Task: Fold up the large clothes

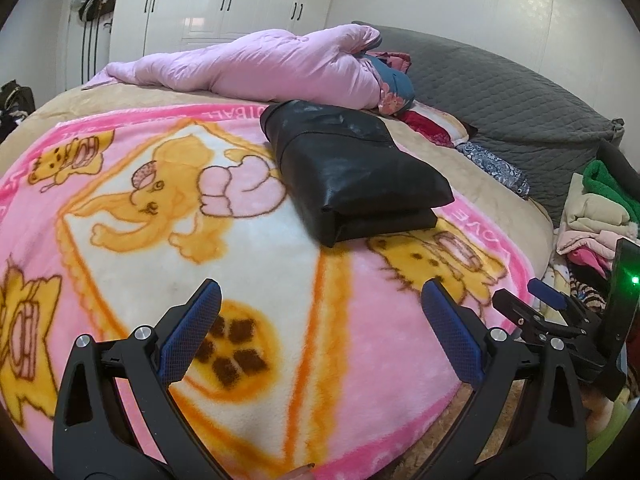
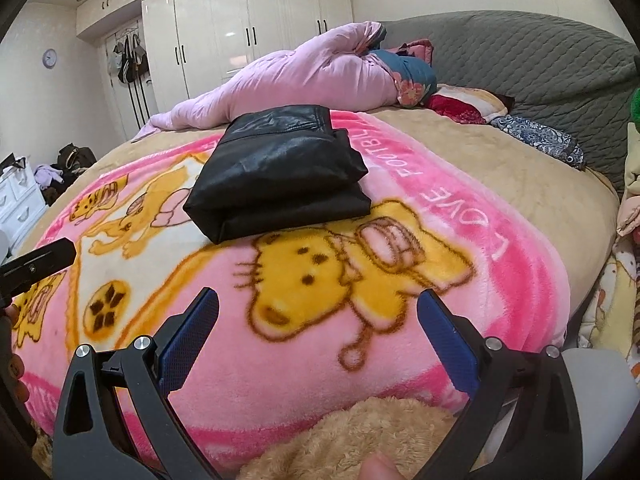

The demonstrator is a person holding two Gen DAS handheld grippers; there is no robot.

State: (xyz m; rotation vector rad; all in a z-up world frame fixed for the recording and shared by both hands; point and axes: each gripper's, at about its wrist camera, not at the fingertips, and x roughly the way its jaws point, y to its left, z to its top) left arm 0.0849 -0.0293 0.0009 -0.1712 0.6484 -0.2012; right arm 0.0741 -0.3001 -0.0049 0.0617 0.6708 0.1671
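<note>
A wide bed [image 1: 500,168] fills both views, its grey quilted headboard [image 2: 540,64] along the far edge. Most of the bed is covered by a pink cartoon blanket [image 2: 328,344] that reaches the near edge. A rolled pale pink duvet [image 1: 260,64] lies across the far side of the bed, near the headboard. A stack of folded clothes [image 1: 588,216] sits off the bed's right edge. The black leather garment [image 2: 280,172] lies folded into a compact rectangle on the blanket, around the middle of the bed, nearer the far edge than the near one. Both tools hover over the near edge, well apart from the garment. The left gripper [image 1: 320,320] has its blue-padded fingers [image 1: 192,332] spread wide, holding nothing. The right gripper [image 2: 318,324] likewise has its fingers [image 2: 448,344] spread and empty.
</note>
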